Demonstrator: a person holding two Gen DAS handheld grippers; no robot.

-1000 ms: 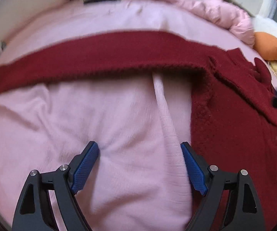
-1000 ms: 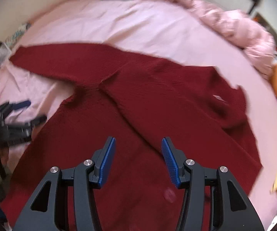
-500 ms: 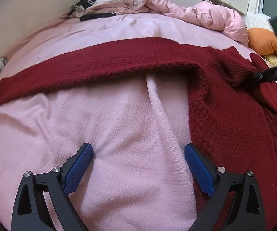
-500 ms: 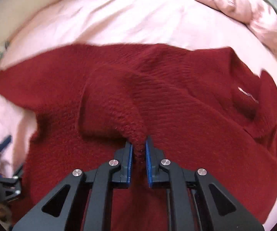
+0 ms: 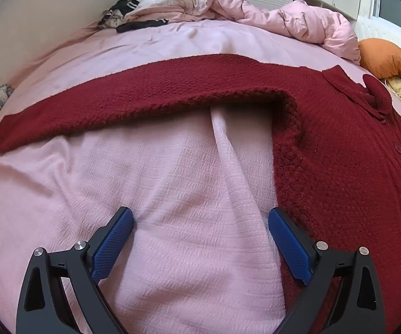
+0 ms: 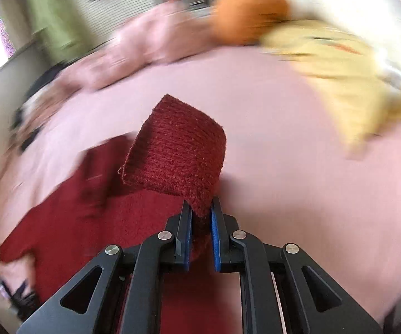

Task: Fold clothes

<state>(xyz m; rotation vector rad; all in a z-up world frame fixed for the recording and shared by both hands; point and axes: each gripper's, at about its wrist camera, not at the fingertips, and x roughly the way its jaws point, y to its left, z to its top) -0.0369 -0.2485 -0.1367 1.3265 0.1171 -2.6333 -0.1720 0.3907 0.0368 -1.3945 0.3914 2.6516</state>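
Right claw (image 6: 202, 222) clamps red cardigan (image 6: 178, 153) cuff.

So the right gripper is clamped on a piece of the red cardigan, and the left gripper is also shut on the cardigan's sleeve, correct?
Not quite. The right gripper is indeed clamped on the red cardigan, but the left gripper is open and holds nothing: the left wrist view shows its jaws spread wide over the pink bedsheet, with the sleeve lying farther off, untouched.

Soft daylight, brightest at the upper right; left wrist view sharp, right wrist view motion-blurred throughout, both bowed with dark corners.
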